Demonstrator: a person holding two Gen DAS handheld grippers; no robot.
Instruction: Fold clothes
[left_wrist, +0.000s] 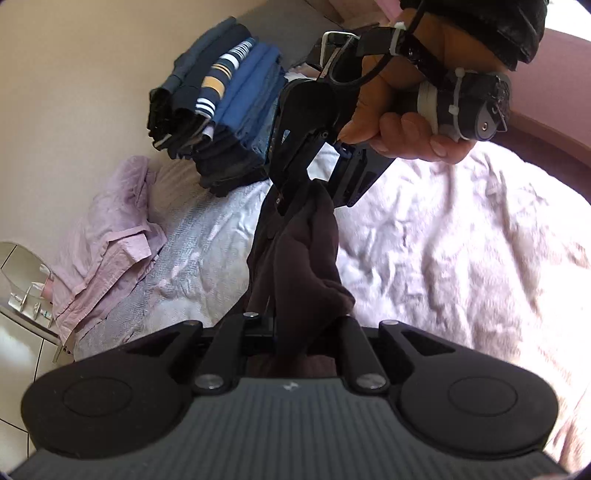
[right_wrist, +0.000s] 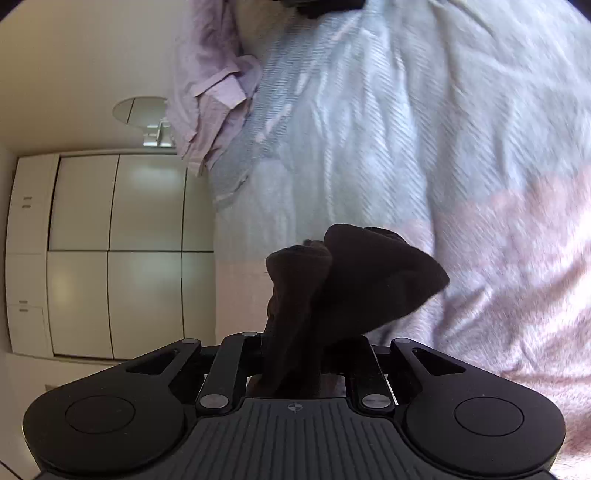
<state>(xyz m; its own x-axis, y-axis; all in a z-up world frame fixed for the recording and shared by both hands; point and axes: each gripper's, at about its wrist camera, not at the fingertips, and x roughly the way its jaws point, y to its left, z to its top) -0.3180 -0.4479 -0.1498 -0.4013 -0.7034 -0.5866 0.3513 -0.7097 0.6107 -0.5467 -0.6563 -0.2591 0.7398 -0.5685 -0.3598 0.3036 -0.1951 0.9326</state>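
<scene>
Left wrist view: the left hand-held gripper (left_wrist: 295, 325) and right hand-held gripper (left_wrist: 314, 184) each clamp the dark garment (left_wrist: 303, 251), stretched lengthwise above the bed (left_wrist: 443, 240).

No legible text, label, brand or number in either view; pale lettering on the side of the right gripper (left_wrist: 295, 177), seen from the left wrist, is too blurred to read

Bed (left_wrist: 443, 240) bears folded clothes stack (left_wrist: 221, 110), lilac shirt (left_wrist: 110, 236).
</scene>
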